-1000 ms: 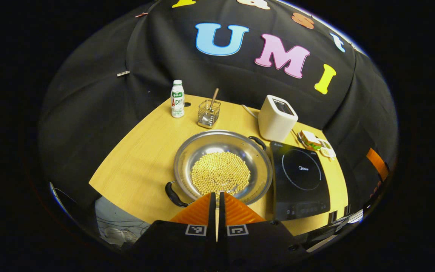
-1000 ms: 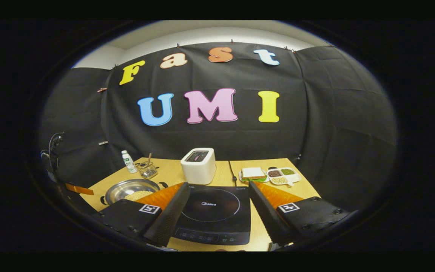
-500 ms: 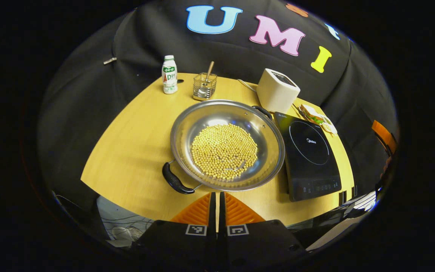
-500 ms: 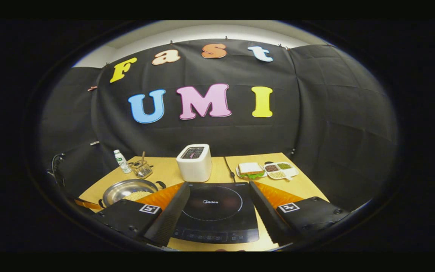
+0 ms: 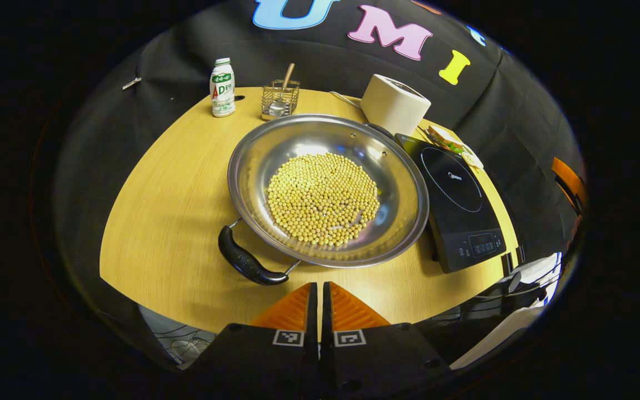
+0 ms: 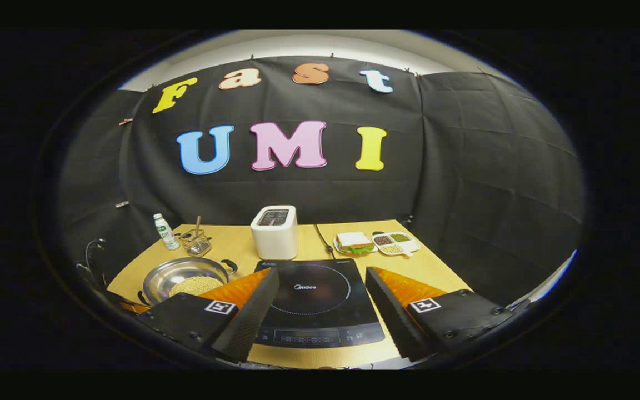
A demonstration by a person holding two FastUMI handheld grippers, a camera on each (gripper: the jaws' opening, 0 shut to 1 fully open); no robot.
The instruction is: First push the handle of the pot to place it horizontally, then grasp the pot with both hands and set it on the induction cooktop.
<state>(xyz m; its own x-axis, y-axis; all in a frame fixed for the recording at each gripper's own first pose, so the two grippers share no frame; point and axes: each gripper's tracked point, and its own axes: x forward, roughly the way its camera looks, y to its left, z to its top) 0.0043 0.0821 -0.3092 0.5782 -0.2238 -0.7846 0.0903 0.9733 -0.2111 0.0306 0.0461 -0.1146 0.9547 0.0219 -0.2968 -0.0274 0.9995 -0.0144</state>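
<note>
The left gripper (image 5: 318, 289) has closed in (fingers together) on the round steel pot (image 5: 328, 189); right gripper (image 6: 320, 278) spread.

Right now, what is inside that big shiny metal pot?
The wide silver metal pot holds a round heap of small yellow beans, with bare metal around them. The pot floor beneath the beans is covered.

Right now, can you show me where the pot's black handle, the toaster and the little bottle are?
pot handle (image 5: 245, 262), left gripper view, middle of grip
toaster (image 6: 274, 233), right gripper view, front face
bottle (image 5: 222, 90), left gripper view, label
</note>
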